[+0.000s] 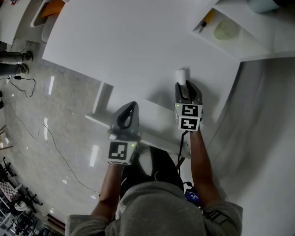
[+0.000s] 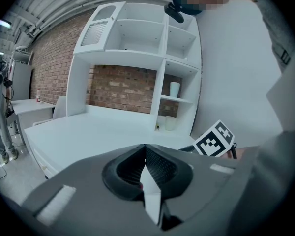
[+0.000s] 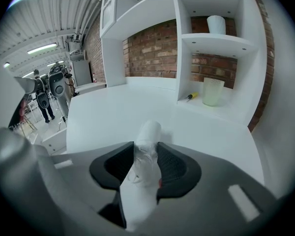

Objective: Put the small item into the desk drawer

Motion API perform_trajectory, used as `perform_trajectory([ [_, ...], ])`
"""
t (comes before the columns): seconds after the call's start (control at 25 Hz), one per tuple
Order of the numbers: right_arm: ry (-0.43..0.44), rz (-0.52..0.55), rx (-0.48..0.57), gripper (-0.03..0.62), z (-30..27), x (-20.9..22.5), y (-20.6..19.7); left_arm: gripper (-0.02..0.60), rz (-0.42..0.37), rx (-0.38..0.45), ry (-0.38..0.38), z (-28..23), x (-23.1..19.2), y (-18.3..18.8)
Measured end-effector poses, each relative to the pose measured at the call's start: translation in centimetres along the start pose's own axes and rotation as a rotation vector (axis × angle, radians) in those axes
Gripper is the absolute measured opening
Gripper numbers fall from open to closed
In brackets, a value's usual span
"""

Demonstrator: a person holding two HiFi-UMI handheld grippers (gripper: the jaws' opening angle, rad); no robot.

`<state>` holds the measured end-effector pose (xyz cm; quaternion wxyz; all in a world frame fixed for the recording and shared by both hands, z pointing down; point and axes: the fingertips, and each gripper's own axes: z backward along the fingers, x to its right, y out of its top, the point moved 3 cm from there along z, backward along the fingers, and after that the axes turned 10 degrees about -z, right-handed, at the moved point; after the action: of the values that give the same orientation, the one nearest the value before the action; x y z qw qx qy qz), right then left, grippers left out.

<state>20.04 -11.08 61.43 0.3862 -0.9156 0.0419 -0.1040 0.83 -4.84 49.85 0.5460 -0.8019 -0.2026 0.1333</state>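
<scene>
1. The right gripper [image 1: 187, 86] is out over the white desk [image 1: 137, 33], a little way in from its near edge and on the right side. It points away from the person and slopes downward.
2. In the right gripper view, the right gripper's [image 3: 146, 149] two dark pads press on the small item [image 3: 147, 134] from both sides. The item is a white cylinder, and its far end sticks out past the fingertips.
3. In the head view the small item [image 1: 181, 75] shows just beyond the gripper's tips, above the desk top. I cannot tell whether its end touches the surface.
4. The right forearm [image 1: 201, 156] runs nearly straight from the person's body up to the gripper.
5. The left gripper [image 1: 130, 107] is nearer the person and to the left of the right one, at the desk's near edge. It tilts only slightly downward, and the left forearm [image 1: 109, 183] is drawn in close to the body.
6. In the left gripper view, the left gripper's [image 2: 145, 150] jaws meet at the tips with nothing between them.
7. At the far right of the desk, a shelf unit [image 3: 214, 41] holds a pale cup [image 3: 212, 91] with a small screwdriver [image 3: 191, 96] beside it.
</scene>
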Motion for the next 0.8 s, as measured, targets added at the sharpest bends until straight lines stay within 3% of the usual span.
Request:
perform_trajectory([
  [0.32,0.03,0.021,0.062,0.152,2.2,-1.7,2.4,0.012,-0.026,0.038,0.015,1.2,-0.4,1.8],
  [0.8,0.073,0.042,0.179,0.152,9.9,-4.0,6.2,0.012,-0.05,0.102,0.084,5.4,-0.6,5.7],
])
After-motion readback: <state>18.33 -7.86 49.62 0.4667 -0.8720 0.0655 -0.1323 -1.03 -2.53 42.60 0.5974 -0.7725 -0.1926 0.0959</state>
